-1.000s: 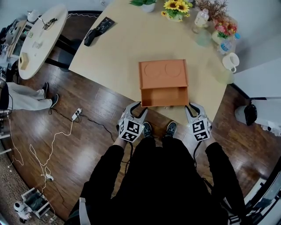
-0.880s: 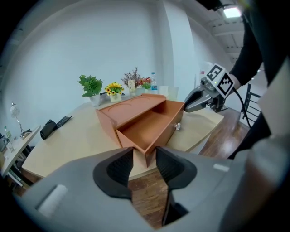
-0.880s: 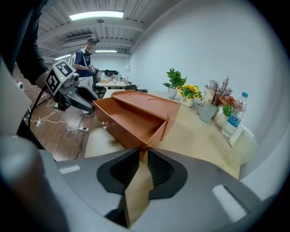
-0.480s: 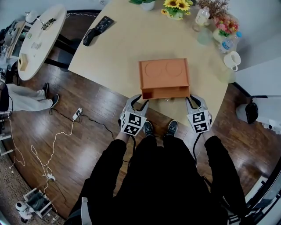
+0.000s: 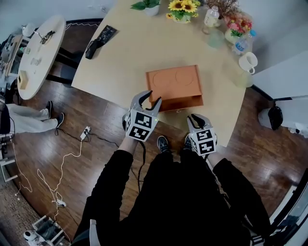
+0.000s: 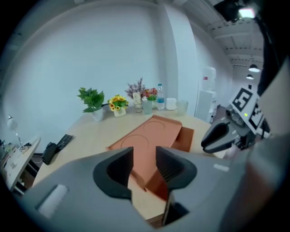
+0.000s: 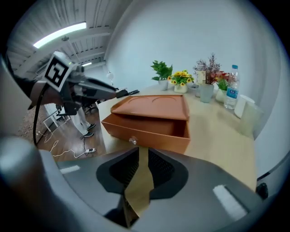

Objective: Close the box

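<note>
The flat orange rectangular box (image 5: 174,81), its lid pressed with two circle outlines, lies on the pale wooden table (image 5: 120,53) just ahead of both pairs of fingers. Its shallow drawer (image 7: 149,135) stands partly pulled out from under the top, towards the person.

The left gripper (image 5: 147,102) hangs over the box's near left corner. Its dark fingers (image 6: 114,171) stand wide apart with nothing between them; the corner of the box shows just beyond and below the fingertips. Whether they touch it cannot be told.

The right gripper (image 5: 197,118) sits near the table edge, just short of the drawer front and to the right of the left fingers. Its fingers (image 7: 161,168) have only a narrow gap and are opening, with nothing held; bare tabletop shows through the slit. The drawer's small round knob (image 7: 132,141) lies straight ahead of these fingertips, close but apart from them.

Well beyond the box from the fingers, a pot of yellow sunflowers (image 5: 182,8) and a white mug (image 5: 248,61) stand at the far edge.
</note>
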Tool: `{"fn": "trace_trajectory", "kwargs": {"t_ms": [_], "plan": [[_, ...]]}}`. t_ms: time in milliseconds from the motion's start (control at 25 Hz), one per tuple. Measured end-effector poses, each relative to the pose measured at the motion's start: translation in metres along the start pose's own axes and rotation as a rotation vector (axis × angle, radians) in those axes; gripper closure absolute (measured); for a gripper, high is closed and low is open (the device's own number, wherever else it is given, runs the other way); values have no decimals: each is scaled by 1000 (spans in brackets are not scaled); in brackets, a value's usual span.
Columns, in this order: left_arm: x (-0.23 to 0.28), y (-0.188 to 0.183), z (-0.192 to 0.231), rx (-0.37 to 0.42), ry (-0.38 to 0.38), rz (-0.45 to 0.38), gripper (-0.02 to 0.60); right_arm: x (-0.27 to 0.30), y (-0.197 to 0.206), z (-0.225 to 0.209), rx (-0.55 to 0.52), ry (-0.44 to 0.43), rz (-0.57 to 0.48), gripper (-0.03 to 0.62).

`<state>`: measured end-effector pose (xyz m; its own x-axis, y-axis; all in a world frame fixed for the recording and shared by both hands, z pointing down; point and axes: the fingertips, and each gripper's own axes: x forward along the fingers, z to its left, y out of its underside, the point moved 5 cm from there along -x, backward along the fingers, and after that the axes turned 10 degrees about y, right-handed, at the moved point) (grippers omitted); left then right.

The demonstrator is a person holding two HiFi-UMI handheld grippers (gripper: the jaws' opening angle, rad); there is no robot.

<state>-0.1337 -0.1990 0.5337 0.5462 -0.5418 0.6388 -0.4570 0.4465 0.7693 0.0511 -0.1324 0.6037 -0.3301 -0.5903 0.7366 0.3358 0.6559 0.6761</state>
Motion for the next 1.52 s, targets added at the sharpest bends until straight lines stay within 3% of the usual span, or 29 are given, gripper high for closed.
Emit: {"fn": "trace_trajectory", "kwargs": {"t_ms": [120, 240, 440, 560, 720, 800, 1120, 1520], "plan": [[37, -4, 7, 27, 39, 184, 445, 18, -5, 20, 16, 15, 19, 519], [50, 0, 15, 30, 5, 261, 445, 28, -10, 26, 74, 59, 34, 480], [55, 5, 19, -55, 36, 257, 451, 34, -15, 30, 89, 94, 18, 487], [58, 5, 15, -51, 65, 264, 509, 37, -15, 33, 104, 97, -2, 515], [59, 5, 16, -54, 83, 283, 512, 37, -16, 35, 145, 95, 3, 533], [59, 4, 17, -67, 101, 294, 512, 36, -15, 33, 169, 91, 9, 508], [52, 9, 32, -187, 144, 313, 443, 37, -17, 39, 148, 54, -4, 511], [52, 10, 32, -175, 153, 311, 442, 59, -33, 35, 130, 74, -9, 519]]}}
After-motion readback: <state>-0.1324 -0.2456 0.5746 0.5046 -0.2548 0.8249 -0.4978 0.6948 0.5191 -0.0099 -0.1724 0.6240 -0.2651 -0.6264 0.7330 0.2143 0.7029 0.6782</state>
